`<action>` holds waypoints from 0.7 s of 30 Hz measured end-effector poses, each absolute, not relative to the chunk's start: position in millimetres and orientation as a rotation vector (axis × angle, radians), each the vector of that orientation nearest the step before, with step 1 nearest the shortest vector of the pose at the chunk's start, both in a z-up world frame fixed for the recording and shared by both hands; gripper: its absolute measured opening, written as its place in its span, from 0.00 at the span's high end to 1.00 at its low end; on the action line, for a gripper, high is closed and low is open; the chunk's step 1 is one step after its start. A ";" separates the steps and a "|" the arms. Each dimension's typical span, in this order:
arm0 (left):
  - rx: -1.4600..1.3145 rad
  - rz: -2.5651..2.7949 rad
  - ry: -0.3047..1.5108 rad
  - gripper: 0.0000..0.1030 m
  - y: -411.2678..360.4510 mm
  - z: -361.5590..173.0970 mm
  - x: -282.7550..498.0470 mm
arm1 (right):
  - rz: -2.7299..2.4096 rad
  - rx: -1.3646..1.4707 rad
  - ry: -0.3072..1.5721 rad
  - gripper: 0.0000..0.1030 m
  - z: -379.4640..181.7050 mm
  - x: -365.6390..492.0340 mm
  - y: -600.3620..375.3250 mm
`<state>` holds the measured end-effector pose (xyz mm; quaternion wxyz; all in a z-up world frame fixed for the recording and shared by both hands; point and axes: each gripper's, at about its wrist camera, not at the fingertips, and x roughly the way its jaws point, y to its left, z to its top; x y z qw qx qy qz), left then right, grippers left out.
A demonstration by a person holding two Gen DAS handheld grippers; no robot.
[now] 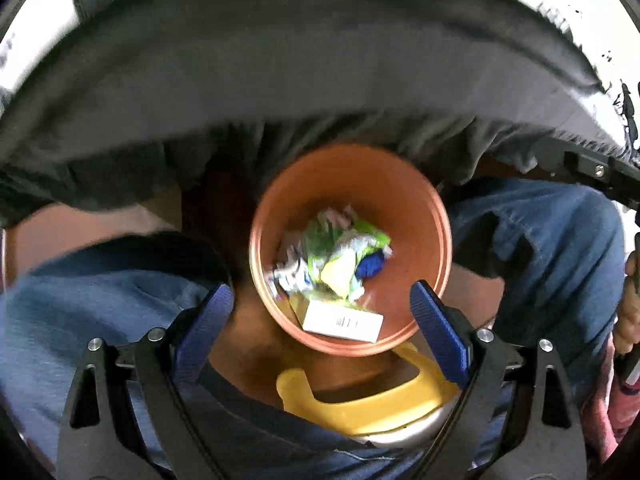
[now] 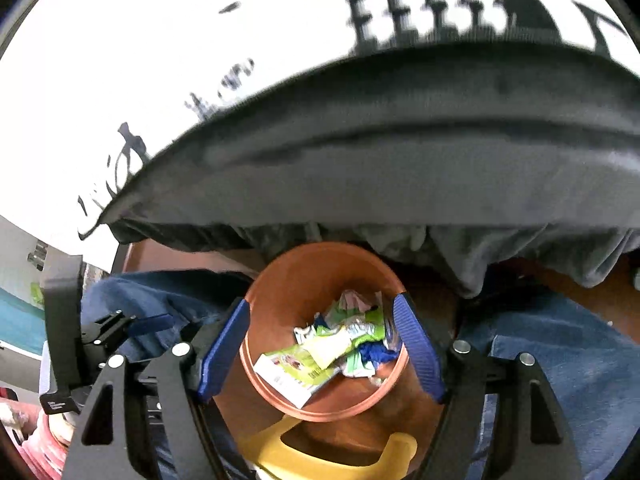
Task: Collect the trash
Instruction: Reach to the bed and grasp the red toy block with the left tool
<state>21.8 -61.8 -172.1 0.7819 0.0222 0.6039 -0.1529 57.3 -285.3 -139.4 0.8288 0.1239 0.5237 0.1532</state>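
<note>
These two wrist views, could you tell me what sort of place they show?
Probably a room in a home, seen from a seated person's lap. An orange bin with crumpled wrappers stands between legs in jeans, beside a table edge draped in dark cloth.

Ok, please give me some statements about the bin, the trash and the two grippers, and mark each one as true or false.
1. The orange bin already holds crumpled wrappers. True.
2. A white box with a barcode lies inside the bin. True.
3. The right gripper is clamped on a wrapper. False: its jaws stand open with nothing between them, and the trash lies below in the bin.
4. The left gripper is shut. False: its blue fingers stand wide apart.
5. The bin is blue. False: it is orange.
</note>
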 end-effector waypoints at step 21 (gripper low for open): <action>-0.134 -0.302 0.925 0.10 -48.6 -9.3 208.6 | 0.333 0.241 0.869 0.14 -43.8 98.3 -306.0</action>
